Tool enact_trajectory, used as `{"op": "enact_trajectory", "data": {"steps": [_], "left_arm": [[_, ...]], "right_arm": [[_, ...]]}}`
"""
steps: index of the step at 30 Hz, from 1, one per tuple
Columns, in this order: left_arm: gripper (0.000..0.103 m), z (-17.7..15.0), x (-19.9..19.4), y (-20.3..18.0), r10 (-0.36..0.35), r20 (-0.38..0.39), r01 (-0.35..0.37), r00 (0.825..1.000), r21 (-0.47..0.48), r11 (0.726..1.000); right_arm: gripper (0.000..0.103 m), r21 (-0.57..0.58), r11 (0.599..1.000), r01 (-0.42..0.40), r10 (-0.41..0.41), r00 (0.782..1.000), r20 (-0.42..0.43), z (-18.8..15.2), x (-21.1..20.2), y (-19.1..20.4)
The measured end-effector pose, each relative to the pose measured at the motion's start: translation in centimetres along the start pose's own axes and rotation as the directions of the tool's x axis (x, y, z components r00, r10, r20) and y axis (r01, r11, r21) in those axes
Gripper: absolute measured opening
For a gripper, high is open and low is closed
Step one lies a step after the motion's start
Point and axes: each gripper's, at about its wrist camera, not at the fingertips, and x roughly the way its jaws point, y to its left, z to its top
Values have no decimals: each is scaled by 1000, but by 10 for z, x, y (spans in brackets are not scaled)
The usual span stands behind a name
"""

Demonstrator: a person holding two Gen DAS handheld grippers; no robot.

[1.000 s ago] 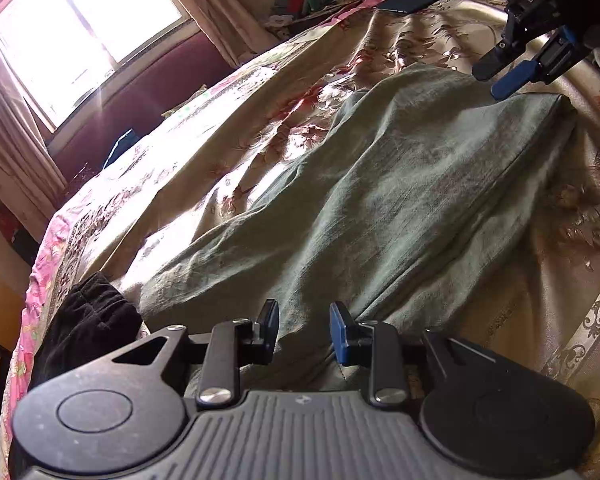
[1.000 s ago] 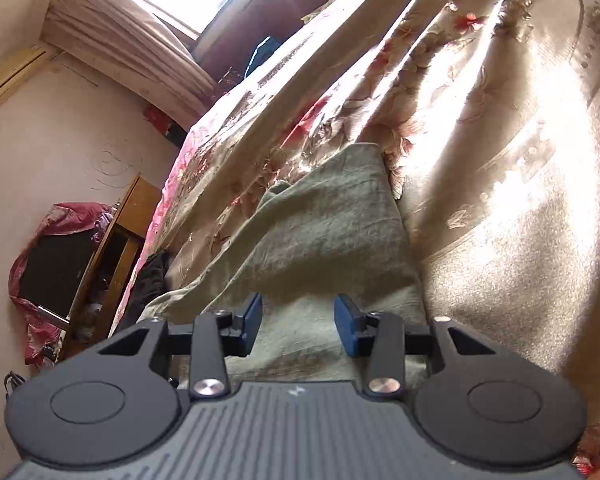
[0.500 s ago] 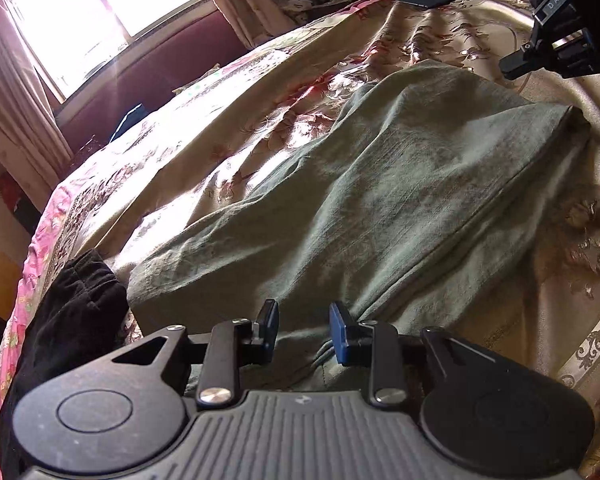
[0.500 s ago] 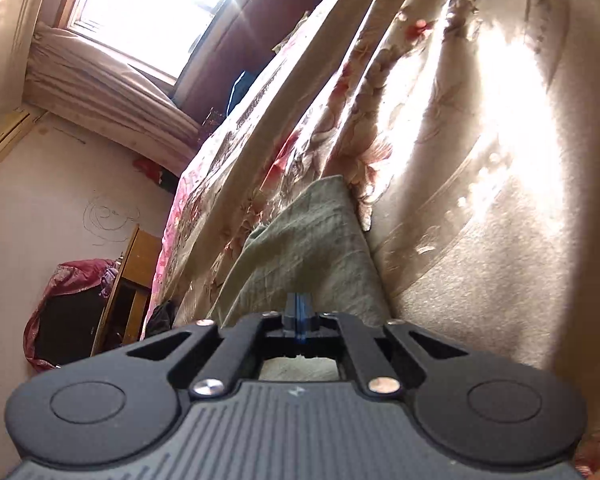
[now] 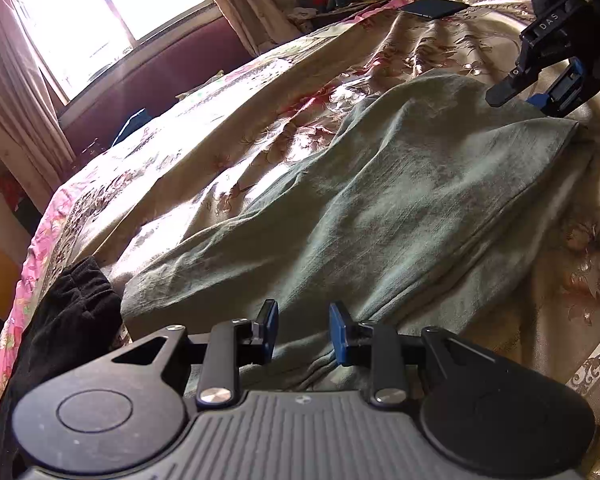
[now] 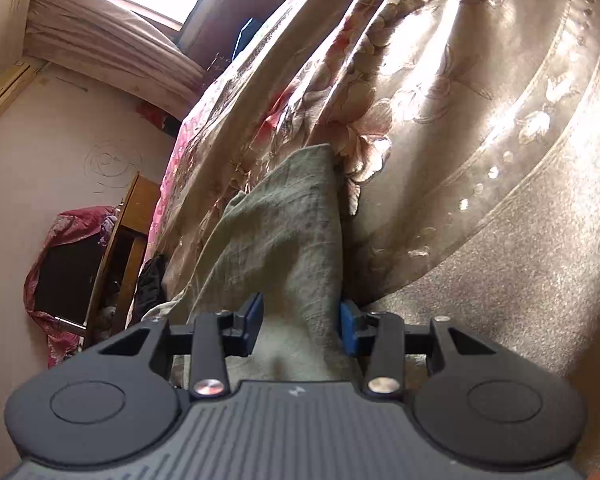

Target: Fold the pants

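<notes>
Grey-green pants (image 5: pixel 380 200) lie folded lengthwise on a floral bedspread (image 5: pixel 260 92). My left gripper (image 5: pixel 303 332) is open, its blue pads just above the pants' near edge, holding nothing. My right gripper (image 5: pixel 540 88) shows at the top right of the left wrist view, over the pants' far corner. In the right wrist view that gripper (image 6: pixel 300 326) is open with the pants' cloth (image 6: pixel 284 240) lying between its fingers, not pinched.
A black garment (image 5: pixel 68 320) lies at the bed's left edge. A dark flat object (image 5: pixel 434 6) lies at the far end of the bed. A window (image 5: pixel 108 20) with curtains is behind. A wooden cabinet (image 6: pixel 128 240) stands beside the bed.
My right gripper was open, shut half a second ago, and is open again over the pants' far corner. My left gripper stayed open near the pants' near edge.
</notes>
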Motion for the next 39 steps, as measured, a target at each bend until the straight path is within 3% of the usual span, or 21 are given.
{"op": "enact_trajectory", "data": {"steps": [1, 2, 5, 8, 10, 11, 13, 15, 16, 21, 27, 29, 32, 35, 38, 39], "left_arm": [[43, 0, 0, 0, 0, 3, 0, 1000, 1, 1000], [43, 1, 1, 0, 2, 5, -2, 1000, 3, 1000], [43, 4, 6, -2, 7, -5, -7, 1000, 13, 1000], [43, 6, 8, -5, 18, -21, -17, 1000, 29, 999], [43, 6, 2, -6, 16, -23, -16, 1000, 34, 999], [43, 6, -2, -8, 9, -22, -9, 1000, 31, 999], [45, 3, -3, -13, -13, -28, 13, 1000, 15, 1000], [46, -2, 3, -21, -30, -41, 31, 999, 13, 999], [46, -2, 6, -25, -27, -48, 29, 998, 29, 999], [48, 4, -4, -18, -14, -19, 15, 1000, 32, 999], [48, -2, -11, -3, 41, -3, -41, 999, -4, 999], [48, -2, -12, -4, 53, 13, -53, 999, -2, 999], [48, 6, -8, -7, 37, 45, -36, 998, -23, 999], [48, 14, -3, -11, 14, 66, -12, 998, -28, 1000], [49, 19, 1, -14, 6, 75, -5, 997, -16, 1000], [49, 20, 3, -14, 0, 74, 1, 997, -16, 1000]], "right_arm": [[41, -18, 1000, -15, 15, 1000, -5, -1, 2, -1], [36, -19, 1000, 22, -22, 1000, -7, -1, 10, -4], [4, 151, 988, -24, 18, 999, 41, 4, 27, -26], [4, 123, 992, 4, -16, 996, 91, -2, 19, -3], [4, 107, 992, -60, 42, 986, 162, -11, -16, 17], [3, 85, 995, -43, 26, 982, 188, -15, -32, 25], [3, 51, 998, 49, -58, 979, 197, -25, -46, 24], [3, 127, 970, 208, -221, 970, 103, -33, -32, 1], [3, 144, 965, 218, -231, 970, 80, -37, -26, -6], [11, 78, 963, 257, -266, 950, 163, -30, -38, 23], [12, -126, 892, 435, -395, 883, 253, -5, -42, 66], [12, -222, 883, 413, -359, 900, 247, 8, -24, 79], [12, -320, 874, 366, -332, 930, 157, 26, 11, 83], [27, -408, 846, 342, -347, 936, 64, 48, 54, 76], [27, -406, 866, 292, -320, 947, -1, 64, 73, 68], [20, -417, 862, 289, -321, 947, -9, 67, 74, 67]]}}
